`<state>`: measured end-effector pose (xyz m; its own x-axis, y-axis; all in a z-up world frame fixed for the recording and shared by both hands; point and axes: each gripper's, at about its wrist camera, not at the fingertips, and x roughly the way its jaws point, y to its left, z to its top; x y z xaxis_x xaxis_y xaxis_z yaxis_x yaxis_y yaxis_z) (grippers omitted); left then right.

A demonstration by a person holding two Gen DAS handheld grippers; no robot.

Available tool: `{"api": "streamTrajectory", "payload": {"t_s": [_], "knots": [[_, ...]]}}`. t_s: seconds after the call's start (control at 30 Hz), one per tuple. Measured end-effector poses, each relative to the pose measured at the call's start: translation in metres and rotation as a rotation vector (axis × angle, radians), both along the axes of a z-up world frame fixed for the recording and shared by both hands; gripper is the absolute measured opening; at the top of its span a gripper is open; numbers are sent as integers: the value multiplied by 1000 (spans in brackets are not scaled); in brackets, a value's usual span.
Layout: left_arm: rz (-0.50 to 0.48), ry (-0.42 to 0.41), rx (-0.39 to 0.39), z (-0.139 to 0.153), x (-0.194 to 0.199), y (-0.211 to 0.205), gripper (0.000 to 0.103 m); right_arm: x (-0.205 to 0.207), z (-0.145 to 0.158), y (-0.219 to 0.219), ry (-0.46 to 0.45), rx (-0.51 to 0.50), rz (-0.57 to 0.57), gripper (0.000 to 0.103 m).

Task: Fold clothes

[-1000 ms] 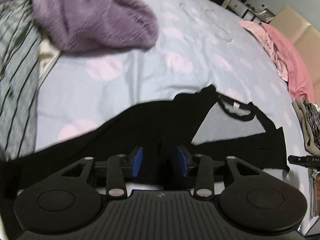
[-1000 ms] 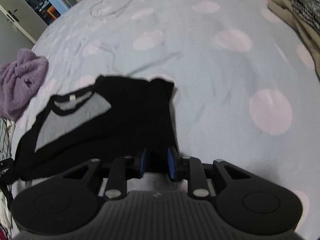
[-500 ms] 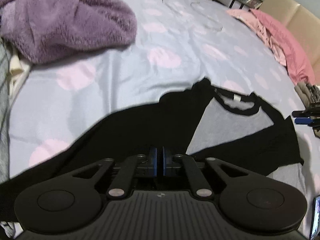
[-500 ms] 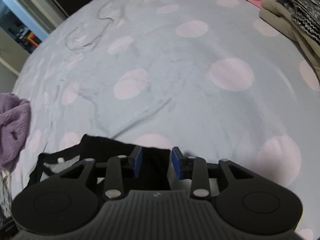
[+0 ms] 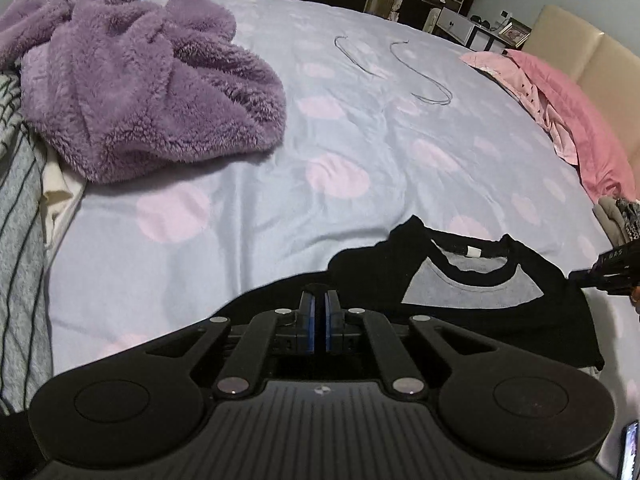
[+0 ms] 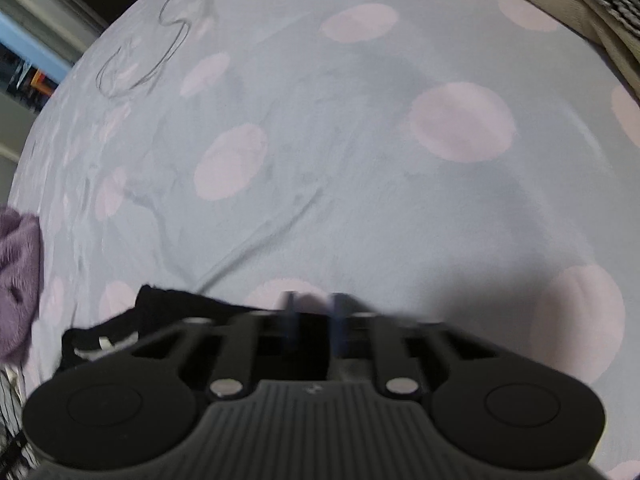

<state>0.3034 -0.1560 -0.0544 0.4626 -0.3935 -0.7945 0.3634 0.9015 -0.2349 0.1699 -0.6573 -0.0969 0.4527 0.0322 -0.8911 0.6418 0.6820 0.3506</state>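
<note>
Black and grey raglan T-shirt [image 5: 500, 304] lies on the bed w/ pale blue sheet dotted w/ pink circles [image 5: 340, 152], at the near edge, collar w/ white label facing up. One black sleeve folded over the chest, grey panel showing below the neckline.

Left tool [image 5: 319, 320]: blue pads pressed together w/ only a thin slit between them, right over the shirt's black fabric. Looks clamped on the cloth, but the pinch itself is hidden behind the pads.

Right tool [image 6: 313, 320]: blurred in the right wrist view, blue pads apart w/ a narrow-to-medium gap. Black fabric sits under and behind the fingers; can't tell if any lies between the pads. Same tool shows in the left wrist view as a black tip [image 5: 612, 268] at the shirt's right shoulder, touching or just beside it.

Around: fluffy purple fleece garment [image 5: 140, 96] bunched on the far left of the bed, well apart from the shirt. Grey striped fabric [image 5: 20, 248] at the left edge. Pink cloth [image 5: 560, 108] heaped on the right, by a beige headboard [image 5: 592, 52]. Thin wire loops [image 5: 420, 76] lie on the sheet at the far side. Folded beige and knit clothes [image 6: 580, 4] top right in the right wrist view.
</note>
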Motion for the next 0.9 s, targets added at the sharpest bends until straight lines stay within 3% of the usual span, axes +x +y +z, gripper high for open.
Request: {"api": "streamTrajectory", "payload": {"t_s": [0.17, 0.37, 0.47, 0.57, 0.73, 0.9], "knots": [[17, 4, -1, -5, 3, -2, 3, -9, 24, -3, -54, -165, -24, 1], [36, 15, 14, -13, 7, -4, 4, -8, 28, -1, -53, -206, -19, 1], [45, 10, 17, -14, 8, 1, 12, -7, 28, 1, -34, -283, -23, 8], [66, 9, 7, -9, 6, 14, 21, -18, 32, 8, -58, -262, 37, 10], [17, 64, -47, -13, -11, 32, 38, -51, 39, 35, -81, -211, 148, 23], [0, 69, -35, -31, -30, 22, 39, -81, 33, 61, -70, -134, 203, 23]]}}
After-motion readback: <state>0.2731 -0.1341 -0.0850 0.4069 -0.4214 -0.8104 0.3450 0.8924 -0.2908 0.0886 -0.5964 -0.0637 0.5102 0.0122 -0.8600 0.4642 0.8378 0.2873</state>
